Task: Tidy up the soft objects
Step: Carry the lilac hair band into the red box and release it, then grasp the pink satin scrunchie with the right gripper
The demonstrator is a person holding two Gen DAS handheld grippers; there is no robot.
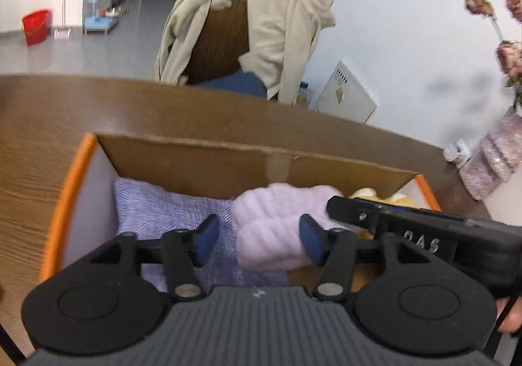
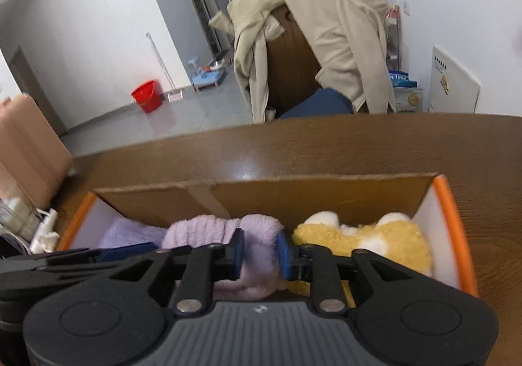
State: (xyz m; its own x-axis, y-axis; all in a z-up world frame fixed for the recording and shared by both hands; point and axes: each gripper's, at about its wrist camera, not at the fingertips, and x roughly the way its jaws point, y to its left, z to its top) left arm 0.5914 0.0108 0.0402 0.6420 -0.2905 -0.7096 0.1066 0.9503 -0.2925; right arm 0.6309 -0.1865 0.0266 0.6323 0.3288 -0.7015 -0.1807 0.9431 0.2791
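Note:
An orange-rimmed cardboard box [image 1: 75, 176] sits on the wooden table; it also shows in the right wrist view [image 2: 453, 203]. Inside lie a folded lilac knit cloth [image 1: 156, 209], a fluffy pale-purple towel [image 1: 280, 216] and a yellow plush toy [image 2: 375, 242]. My left gripper [image 1: 261, 240] is open, its jaws over the knit cloth and the towel's left part. My right gripper [image 2: 260, 255] is shut on the fluffy towel [image 2: 228, 229], inside the box. The right gripper also reaches into the left wrist view [image 1: 336, 207], its tip against the towel.
A chair draped with a beige coat [image 1: 261, 23] stands behind the table [image 1: 195, 111]. A pink vase with flowers [image 1: 496, 154] is at the table's right edge. White bottles [image 2: 45, 232] stand left of the box. A red bucket [image 2: 146, 95] is on the floor.

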